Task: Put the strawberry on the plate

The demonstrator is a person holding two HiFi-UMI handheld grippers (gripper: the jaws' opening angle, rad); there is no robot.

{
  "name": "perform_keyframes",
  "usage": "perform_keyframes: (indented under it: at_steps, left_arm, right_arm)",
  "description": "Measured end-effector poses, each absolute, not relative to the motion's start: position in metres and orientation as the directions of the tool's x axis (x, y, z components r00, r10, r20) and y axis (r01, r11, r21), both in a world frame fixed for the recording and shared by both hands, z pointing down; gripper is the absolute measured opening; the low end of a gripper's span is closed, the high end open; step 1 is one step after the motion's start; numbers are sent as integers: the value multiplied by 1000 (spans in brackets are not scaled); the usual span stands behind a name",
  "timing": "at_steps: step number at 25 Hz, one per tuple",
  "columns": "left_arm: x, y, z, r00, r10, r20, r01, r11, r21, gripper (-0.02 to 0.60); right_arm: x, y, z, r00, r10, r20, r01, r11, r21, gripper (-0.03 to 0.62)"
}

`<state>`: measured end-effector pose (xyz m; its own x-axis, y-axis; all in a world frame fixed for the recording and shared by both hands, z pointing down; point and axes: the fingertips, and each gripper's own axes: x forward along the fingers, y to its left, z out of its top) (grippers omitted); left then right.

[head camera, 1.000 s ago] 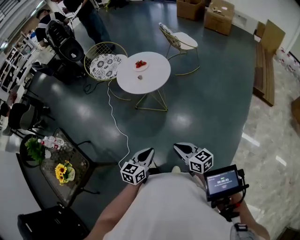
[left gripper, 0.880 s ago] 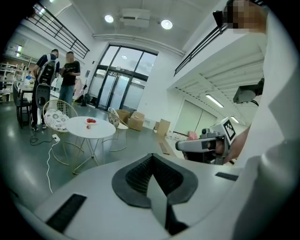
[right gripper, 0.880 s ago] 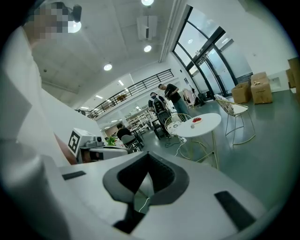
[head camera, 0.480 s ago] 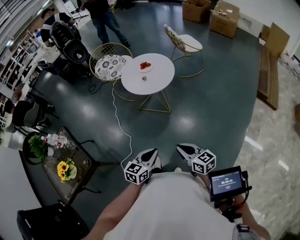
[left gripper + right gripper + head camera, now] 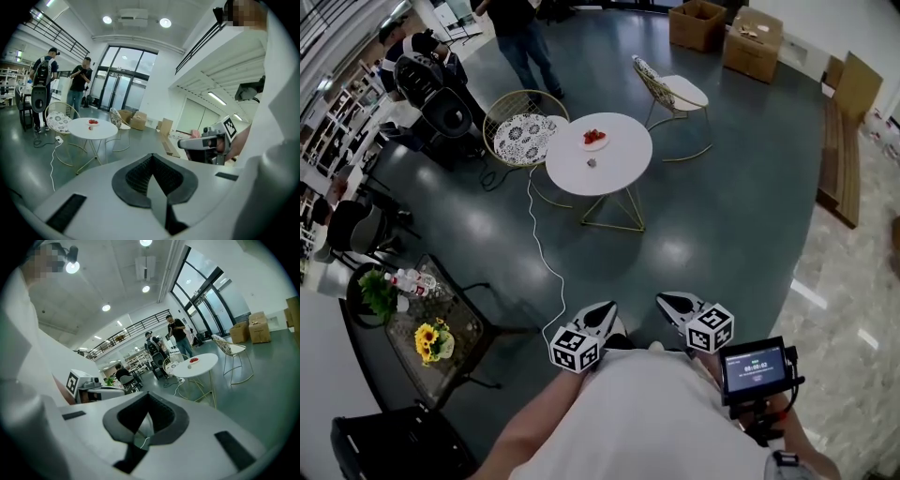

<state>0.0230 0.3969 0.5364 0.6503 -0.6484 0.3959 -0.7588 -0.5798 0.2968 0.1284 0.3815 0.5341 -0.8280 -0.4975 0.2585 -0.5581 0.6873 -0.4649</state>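
**Both grippers empty, the fruit far ahead on the table**

The left gripper [image 5: 600, 309] and the right gripper [image 5: 666, 301] are held close to the person's body, side by side. On each one the two jaws are pressed together, and nothing is between them.

In front of the tips there is only dark floor. A white cable [image 5: 534, 225] runs over it, away from the left gripper toward the table.

Well apart from both grippers, straight ahead, stands a round white table [image 5: 614, 173]. On its far part lies a plate [image 5: 594, 142] that already carries some red fruit [image 5: 594, 137], which looks like strawberries. Just beside the plate, on the side toward the grippers, a small object [image 5: 592, 162] lies on the bare table top. It is too small to tell what it is. I think it may be the strawberry that must go on the plate. A wire chair [image 5: 523, 131] stands behind the table, to the left.

A strawberry is, in my judgement, very light, soft and easy to bruise, and its skin can be a little slippery. I would take it across the widest part, under the green cap, not at the thin tip. I would close the jaws slowly and only until it does not slip. First the grippers must come much nearer.
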Motion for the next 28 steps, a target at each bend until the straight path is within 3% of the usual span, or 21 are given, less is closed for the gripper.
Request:
perform_keyframes:
  at_steps: [28]
  left_arm:
    - [-58,171,553,653,-649,391,-757,-556,342,6]
  right_arm:
    - [69,156,535,-781,-535,321,-624,648,-437,6]
